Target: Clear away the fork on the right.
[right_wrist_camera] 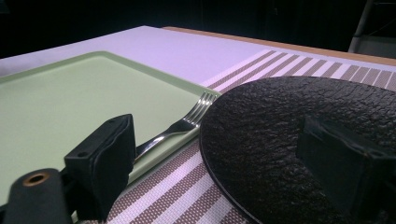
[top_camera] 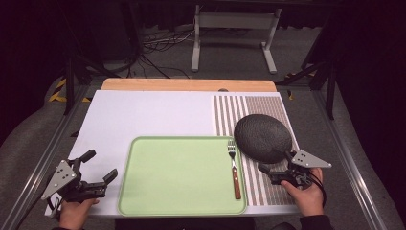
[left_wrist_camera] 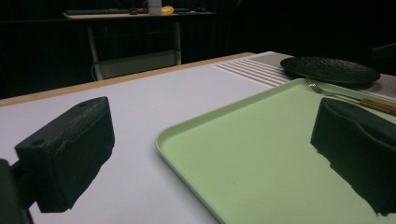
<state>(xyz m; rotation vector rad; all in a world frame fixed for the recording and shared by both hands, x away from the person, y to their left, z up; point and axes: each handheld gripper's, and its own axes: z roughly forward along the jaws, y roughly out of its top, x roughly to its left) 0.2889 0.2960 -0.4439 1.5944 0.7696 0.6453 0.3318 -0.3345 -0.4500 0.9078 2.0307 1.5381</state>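
One pale green plastic tray [top_camera: 182, 175] carries one wooden-handled metal fork [top_camera: 234, 167] (along its right edge); one rough black round plate [top_camera: 262, 136] lies on one striped placemat [top_camera: 268, 110]. The left gripper [top_camera: 101, 165] gapes wide, empty, beside the tray. The right gripper [top_camera: 276, 161], jaws apart, straddles the plate's near rim.

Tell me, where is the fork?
In the high view, the fork lies along the right edge of the green tray, just left of the black plate.
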